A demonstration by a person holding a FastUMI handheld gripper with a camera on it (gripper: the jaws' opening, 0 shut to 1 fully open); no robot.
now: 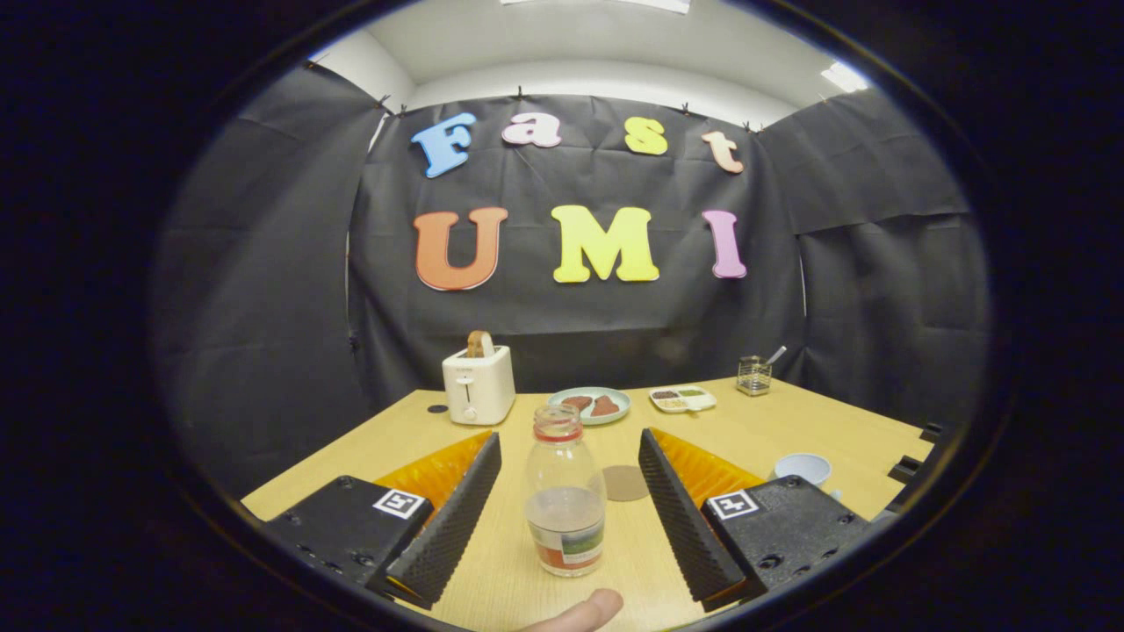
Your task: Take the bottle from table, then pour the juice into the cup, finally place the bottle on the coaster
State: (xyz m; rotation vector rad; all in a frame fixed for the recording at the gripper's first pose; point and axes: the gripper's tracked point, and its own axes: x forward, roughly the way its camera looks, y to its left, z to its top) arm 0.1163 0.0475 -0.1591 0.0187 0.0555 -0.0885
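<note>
A clear bottle (565,496) with a red neck ring, no cap on it and a brownish juice in its lower half stands upright on the wooden table (790,430). It is between the two fingers of my gripper (569,491), which is open wide, with a gap on each side of the bottle. A round brown coaster (625,483) lies flat just beyond the bottle, slightly right. A pale cup (803,468) stands behind the right finger (680,509), partly hidden by it.
A white toaster (479,384) with a slice of bread in it stands at the back left. A plate (590,405) with food, a small tray (682,398) and a glass jar (753,375) line the table's far edge. A fingertip (584,610) pokes in close below the bottle.
</note>
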